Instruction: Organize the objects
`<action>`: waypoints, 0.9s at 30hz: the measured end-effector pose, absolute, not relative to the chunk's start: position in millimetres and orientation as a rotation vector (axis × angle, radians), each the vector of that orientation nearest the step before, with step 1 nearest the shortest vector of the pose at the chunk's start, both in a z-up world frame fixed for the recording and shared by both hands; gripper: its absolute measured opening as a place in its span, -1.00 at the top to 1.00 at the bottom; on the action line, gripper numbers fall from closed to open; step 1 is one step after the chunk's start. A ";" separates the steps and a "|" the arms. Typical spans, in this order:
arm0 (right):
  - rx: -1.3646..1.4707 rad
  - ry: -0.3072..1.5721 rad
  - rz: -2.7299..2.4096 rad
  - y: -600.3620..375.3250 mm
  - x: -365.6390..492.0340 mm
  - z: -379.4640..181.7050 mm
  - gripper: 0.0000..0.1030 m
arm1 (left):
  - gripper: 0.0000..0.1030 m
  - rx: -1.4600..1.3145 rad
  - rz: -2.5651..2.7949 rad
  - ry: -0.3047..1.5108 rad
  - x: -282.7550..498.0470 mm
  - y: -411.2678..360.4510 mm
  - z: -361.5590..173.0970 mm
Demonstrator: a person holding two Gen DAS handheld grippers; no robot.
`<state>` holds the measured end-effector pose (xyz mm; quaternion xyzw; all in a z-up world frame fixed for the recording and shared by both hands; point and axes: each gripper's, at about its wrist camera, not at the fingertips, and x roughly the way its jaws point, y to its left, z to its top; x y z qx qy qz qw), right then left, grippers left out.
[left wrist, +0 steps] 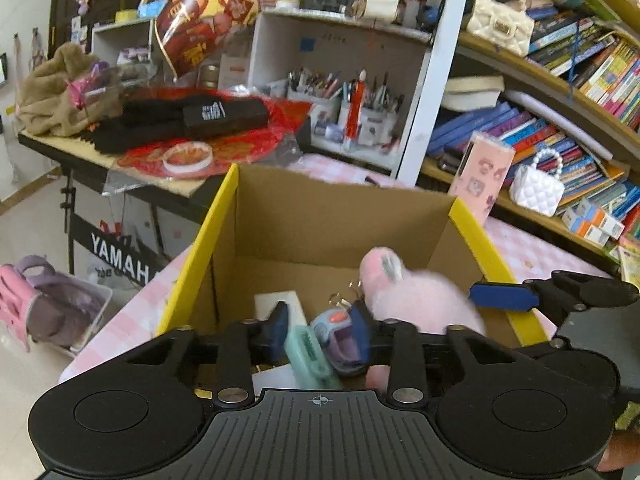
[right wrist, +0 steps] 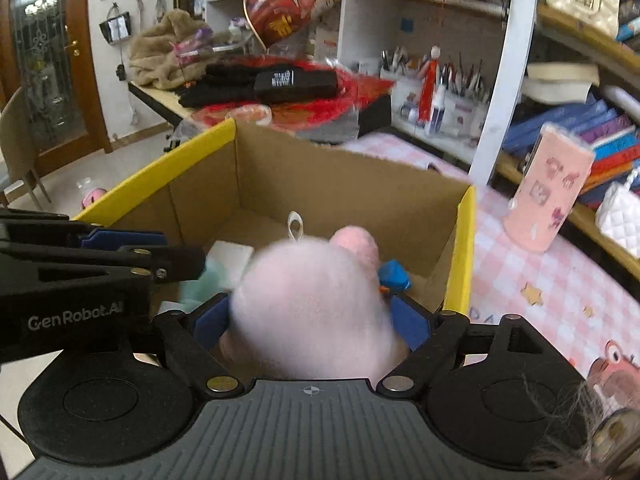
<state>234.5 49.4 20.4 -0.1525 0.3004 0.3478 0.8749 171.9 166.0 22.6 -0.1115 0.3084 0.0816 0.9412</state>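
Note:
An open cardboard box with yellow-edged flaps (left wrist: pixel 340 220) (right wrist: pixel 340 184) stands on a pink checkered cloth. My left gripper (left wrist: pixel 320 330) is over the box's near side, its blue pads shut on a small blue and purple toy (left wrist: pixel 340 332) beside a mint green item (left wrist: pixel 310 354). My right gripper (right wrist: pixel 310 320) holds a pink plush toy (right wrist: pixel 312 304) between its blue pads over the box; the plush also shows in the left wrist view (left wrist: pixel 416 300). A white flat item (left wrist: pixel 280 304) lies on the box floor.
A cluttered desk with black cases and red cloth (left wrist: pixel 192 120) stands behind the box. Bookshelves (left wrist: pixel 560 120) fill the right. A pink patterned box (left wrist: pixel 484 172) and a white quilted purse (left wrist: pixel 538 186) stand by the shelves. A pink backpack (left wrist: pixel 24 292) lies on the floor at left.

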 end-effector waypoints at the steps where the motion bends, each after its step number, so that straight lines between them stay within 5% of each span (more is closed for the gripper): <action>1: -0.320 0.609 0.729 47.3 230.7 23.2 -0.69 | 0.04 -0.224 0.167 0.617 169.7 164.5 25.3; 15: -0.204 0.470 0.509 -14.4 148.5 61.9 -0.69 | -0.39 -0.150 0.109 0.450 99.8 136.0 70.9; 27: -0.028 0.586 0.111 -85.4 60.1 29.1 -0.69 | -0.60 -0.109 0.005 0.562 41.2 100.3 33.6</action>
